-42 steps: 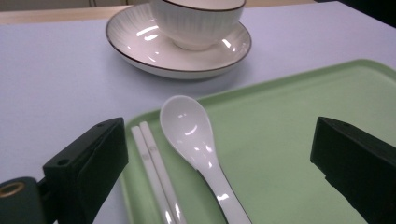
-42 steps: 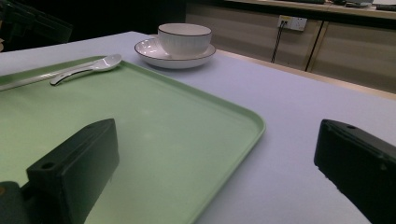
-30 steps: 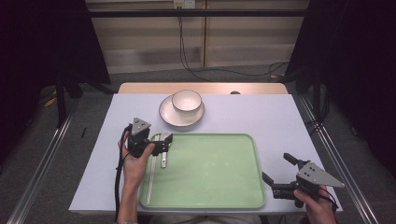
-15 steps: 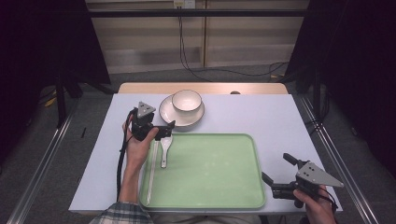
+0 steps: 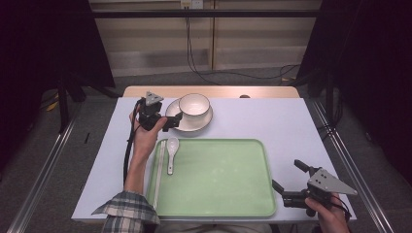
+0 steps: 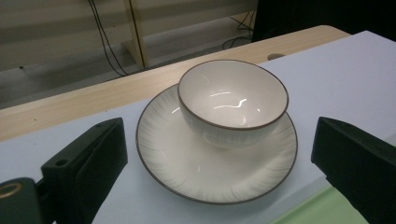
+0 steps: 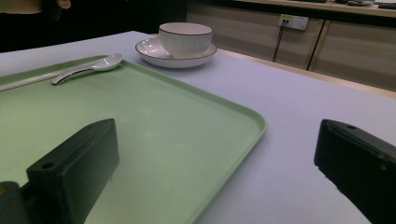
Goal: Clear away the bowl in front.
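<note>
The left gripper (image 5: 171,121) hovers with jaws spread just left of the white ceramic bowl (image 5: 194,105) on its ribbed white saucer (image 5: 206,123), far left on the bench; the right gripper (image 5: 286,178), jaws spread, holds nothing.

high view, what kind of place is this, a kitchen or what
Probably a lab recording station, not a kitchen: a table ringed by black curtains, bare cables behind, with handheld grippers working staged tableware.

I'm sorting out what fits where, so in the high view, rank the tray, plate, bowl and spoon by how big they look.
Largest to smallest:
1. Tray
2. Plate
3. Bowl
4. Spoon, about as long as the bowl is wide, but far slimmer.
</note>
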Tool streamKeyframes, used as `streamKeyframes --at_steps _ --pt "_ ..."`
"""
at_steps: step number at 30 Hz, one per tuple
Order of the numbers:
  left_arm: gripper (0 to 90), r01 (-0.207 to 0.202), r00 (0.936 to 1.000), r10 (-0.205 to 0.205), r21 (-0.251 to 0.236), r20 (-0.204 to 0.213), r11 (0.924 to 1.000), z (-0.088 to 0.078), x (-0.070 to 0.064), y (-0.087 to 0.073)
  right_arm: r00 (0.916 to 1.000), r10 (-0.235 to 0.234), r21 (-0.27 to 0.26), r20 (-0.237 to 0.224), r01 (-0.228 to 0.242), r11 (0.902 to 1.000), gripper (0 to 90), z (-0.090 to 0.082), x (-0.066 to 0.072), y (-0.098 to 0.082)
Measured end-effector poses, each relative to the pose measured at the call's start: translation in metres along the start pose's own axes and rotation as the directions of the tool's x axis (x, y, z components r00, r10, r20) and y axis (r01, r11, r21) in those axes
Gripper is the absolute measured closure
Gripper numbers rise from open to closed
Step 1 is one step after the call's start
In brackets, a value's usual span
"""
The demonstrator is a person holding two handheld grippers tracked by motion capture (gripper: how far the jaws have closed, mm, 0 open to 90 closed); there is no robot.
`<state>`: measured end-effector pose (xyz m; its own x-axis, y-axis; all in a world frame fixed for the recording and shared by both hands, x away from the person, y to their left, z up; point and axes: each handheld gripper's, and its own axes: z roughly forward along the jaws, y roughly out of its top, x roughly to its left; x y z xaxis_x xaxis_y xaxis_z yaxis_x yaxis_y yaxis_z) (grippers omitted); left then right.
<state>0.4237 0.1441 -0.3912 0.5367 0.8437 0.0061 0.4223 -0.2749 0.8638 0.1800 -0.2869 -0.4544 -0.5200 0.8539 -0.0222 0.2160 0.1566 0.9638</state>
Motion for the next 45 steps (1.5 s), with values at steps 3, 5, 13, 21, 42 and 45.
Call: streamKeyframes --at_steps 3,5,13,21,42,45 --pt "3.9 0.009 1.0 -0.009 0.004 0.0 0.9999 0.006 0.005 0.008 1.0 0.006 0.004 0.007 -0.006 1.0 0.0 0.0 -0.001 -0.001" --pt "3.9 0.017 0.9998 -0.017 0.003 -0.002 0.9998 0.01 0.007 0.013 1.0 0.006 0.004 0.002 -0.006 1.0 0.0 0.0 -0.002 -0.001" --pt "4.7 0.039 0.9989 -0.036 0.105 -0.03 0.9937 0.039 0.013 0.025 1.0 0.006 0.001 0.004 -0.006 1.0 0.0 0.0 -0.001 -0.001" --pt "3.6 0.057 0.9984 -0.056 0.177 -0.008 0.9826 0.065 0.019 0.03 1.0 0.007 0.006 -0.007 -0.007 1.0 0.0 0.0 -0.001 -0.001" --pt "15.1 0.11 0.9929 -0.119 0.344 0.005 0.9325 0.114 0.022 0.022 0.9999 0.006 -0.002 -0.012 -0.006 1.0 0.0 -0.001 -0.001 -0.001" --pt "17.0 0.108 0.9935 -0.114 0.347 -0.004 0.9316 0.119 0.019 0.021 1.0 0.008 -0.003 -0.004 -0.008 1.0 0.0 -0.001 -0.001 -0.001"
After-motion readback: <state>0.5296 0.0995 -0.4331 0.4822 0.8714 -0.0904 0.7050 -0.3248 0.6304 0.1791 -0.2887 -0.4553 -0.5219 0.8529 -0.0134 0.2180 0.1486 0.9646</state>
